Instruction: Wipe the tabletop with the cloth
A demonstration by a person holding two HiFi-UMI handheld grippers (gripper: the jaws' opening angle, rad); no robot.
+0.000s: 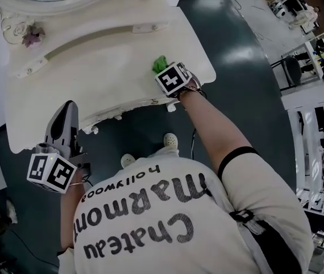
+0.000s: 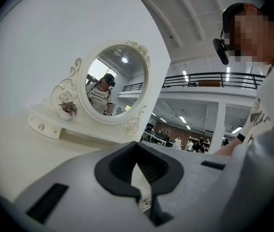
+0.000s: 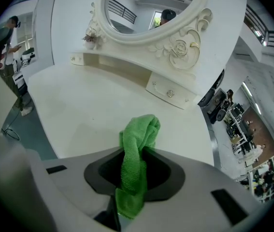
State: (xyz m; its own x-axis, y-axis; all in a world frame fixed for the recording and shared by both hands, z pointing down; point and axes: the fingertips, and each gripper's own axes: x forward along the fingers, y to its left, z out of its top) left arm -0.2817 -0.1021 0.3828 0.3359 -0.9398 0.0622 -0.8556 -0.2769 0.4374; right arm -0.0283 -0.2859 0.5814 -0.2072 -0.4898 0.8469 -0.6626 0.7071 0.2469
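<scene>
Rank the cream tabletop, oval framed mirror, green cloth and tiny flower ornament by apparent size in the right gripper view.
1. Cream tabletop.
2. Oval framed mirror, cropped at the top, and green cloth, nearest the camera: too alike to rank.
3. Tiny flower ornament.

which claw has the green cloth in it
The right claw, shut on the green cloth over the white tabletop. The left claw holds nothing, its jaws together.
</scene>
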